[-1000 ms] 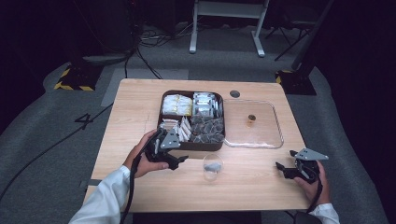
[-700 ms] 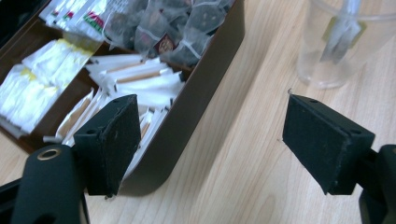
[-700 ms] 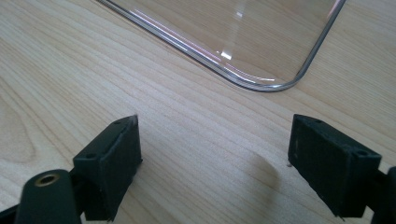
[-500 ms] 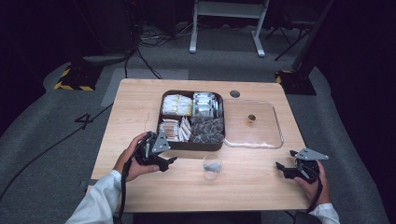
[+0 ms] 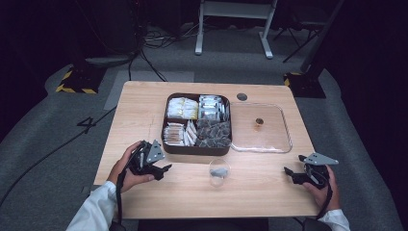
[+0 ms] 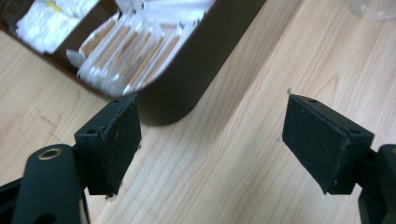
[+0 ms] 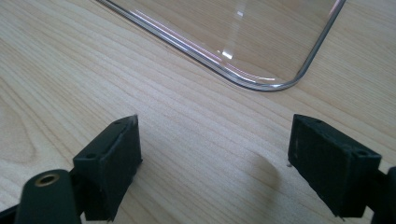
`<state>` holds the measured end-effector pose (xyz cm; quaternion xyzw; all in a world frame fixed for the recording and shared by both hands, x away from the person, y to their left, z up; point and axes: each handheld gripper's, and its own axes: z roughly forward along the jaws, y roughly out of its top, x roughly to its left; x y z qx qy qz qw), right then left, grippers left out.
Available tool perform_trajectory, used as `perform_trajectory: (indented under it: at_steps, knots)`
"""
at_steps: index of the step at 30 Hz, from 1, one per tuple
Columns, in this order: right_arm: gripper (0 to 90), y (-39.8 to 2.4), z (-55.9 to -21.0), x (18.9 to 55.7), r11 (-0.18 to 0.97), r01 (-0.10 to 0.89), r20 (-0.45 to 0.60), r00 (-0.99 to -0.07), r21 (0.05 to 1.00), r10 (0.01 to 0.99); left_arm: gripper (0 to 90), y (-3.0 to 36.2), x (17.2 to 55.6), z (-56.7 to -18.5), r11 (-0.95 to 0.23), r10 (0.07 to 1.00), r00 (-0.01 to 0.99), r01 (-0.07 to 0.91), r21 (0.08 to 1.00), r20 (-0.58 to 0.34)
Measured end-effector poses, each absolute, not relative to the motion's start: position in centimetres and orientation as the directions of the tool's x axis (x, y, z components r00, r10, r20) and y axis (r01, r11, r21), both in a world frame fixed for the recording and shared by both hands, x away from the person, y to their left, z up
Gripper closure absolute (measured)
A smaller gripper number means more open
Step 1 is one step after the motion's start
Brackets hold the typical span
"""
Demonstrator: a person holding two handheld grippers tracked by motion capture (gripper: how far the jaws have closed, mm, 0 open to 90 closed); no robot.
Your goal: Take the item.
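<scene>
**A:** so where's everything sitting right now?

**B:** left claw (image 5: 163, 169) is spread wide with nothing in it — low over the desk (image 5: 144, 103) by the near-left corner of the brown sachet box (image 5: 196, 148). The small glass cup (image 5: 219, 172) is just to that claw's right, with something small and dark in it.

**A:** and the other one?

**B:** right claw (image 5: 290, 173) is spread and empty too, parked near the clear lid (image 5: 285, 139) — well apart from the cup. My guess is the left one's nearer, so it's the one to use.
</scene>
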<state>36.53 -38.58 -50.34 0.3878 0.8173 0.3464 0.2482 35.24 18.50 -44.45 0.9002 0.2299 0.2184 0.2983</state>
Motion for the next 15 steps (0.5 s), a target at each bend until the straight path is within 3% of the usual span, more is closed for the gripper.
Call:
perform_trajectory:
  at_steps: [15]
  knots:
    - [17.5, -38.6, -50.3, 36.5, 0.463, 0.459, -0.142, -0.576, 0.758, 0.805, 17.9, 21.2, 34.8, -46.8, -0.696, 0.581, 0.787, 0.347, 0.628, 0.209]
